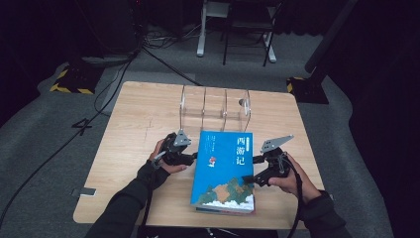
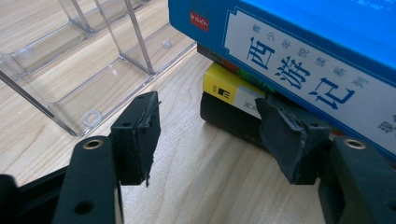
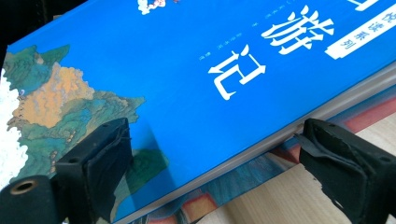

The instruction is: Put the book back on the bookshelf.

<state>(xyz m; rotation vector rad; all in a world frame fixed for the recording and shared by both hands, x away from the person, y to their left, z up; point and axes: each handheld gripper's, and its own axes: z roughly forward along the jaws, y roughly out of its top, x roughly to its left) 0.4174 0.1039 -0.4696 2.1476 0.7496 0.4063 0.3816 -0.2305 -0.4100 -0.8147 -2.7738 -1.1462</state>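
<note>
Currently both grippers flank blue book point(image 1: 225, 168) atop stack. Left gripper point(image 2: 210, 135) jaws apart, nothing gripped. Right gripper point(image 3: 215, 168) jaws straddle book's edge; contact unclear.

A light wooden table point(image 1: 138, 114) stands on grey carpet point(image 1: 44, 144); dark room, chair legs point(image 1: 245, 47) behind.

The high view is dim at its margins: the floor and room around the bench point(image 1: 148, 109) sink into near black, while the benchtop itself is evenly lit from above, with soft shadows under the forearms. The picture is slightly soft and low in detail. Both claw views are bright and sharp at middle distance; the clear rack point(image 2: 93, 70) shows small glints along its edges, the blue book point(image 3: 196, 93) has a faint sheen, and the nearest black pads blur slightly.
</note>
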